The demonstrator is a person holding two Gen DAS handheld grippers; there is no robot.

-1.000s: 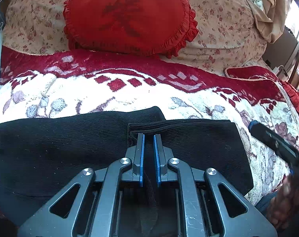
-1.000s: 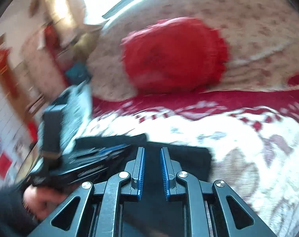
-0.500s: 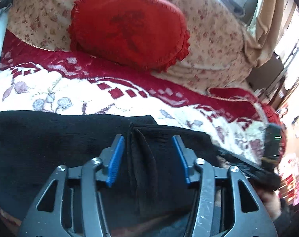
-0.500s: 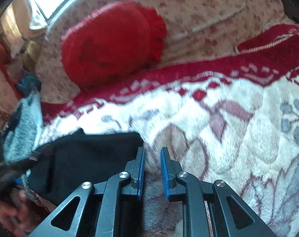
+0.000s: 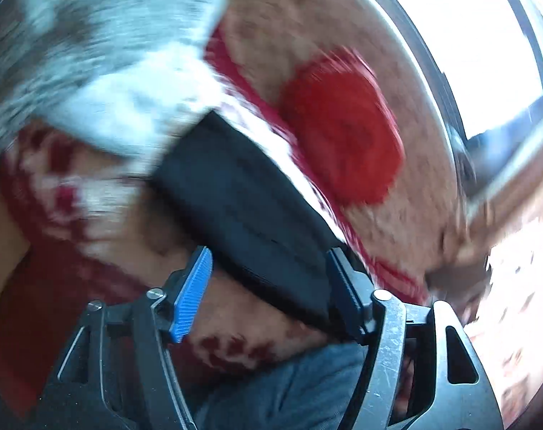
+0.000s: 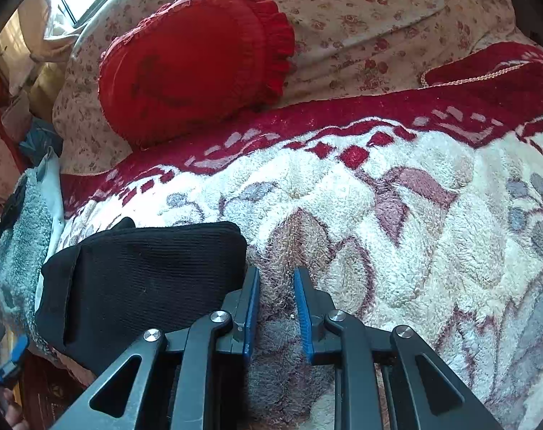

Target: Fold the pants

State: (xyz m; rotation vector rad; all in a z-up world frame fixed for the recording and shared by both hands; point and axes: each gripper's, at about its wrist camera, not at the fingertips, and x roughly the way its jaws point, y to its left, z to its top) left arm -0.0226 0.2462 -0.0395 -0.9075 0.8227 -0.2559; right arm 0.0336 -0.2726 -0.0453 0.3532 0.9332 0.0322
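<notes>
While my left jaws (image 5: 267,290) spread wider, the left view smears badly; the folded black knit pants (image 5: 242,208) run between the blue pads (image 5: 192,294), though neither pad presses on them. Beyond, a blurred grey-white fleece cloth (image 5: 103,71) and the red frilled oval cushion (image 5: 343,129) are hard to make out. My right jaws (image 6: 276,283) are slightly apart and opening, with only the cream-and-red floral plush blanket (image 6: 396,215) on the bed between them. The pants (image 6: 146,272) lie just left of them, their lower edge cut off by my frame. No containers show.
</notes>
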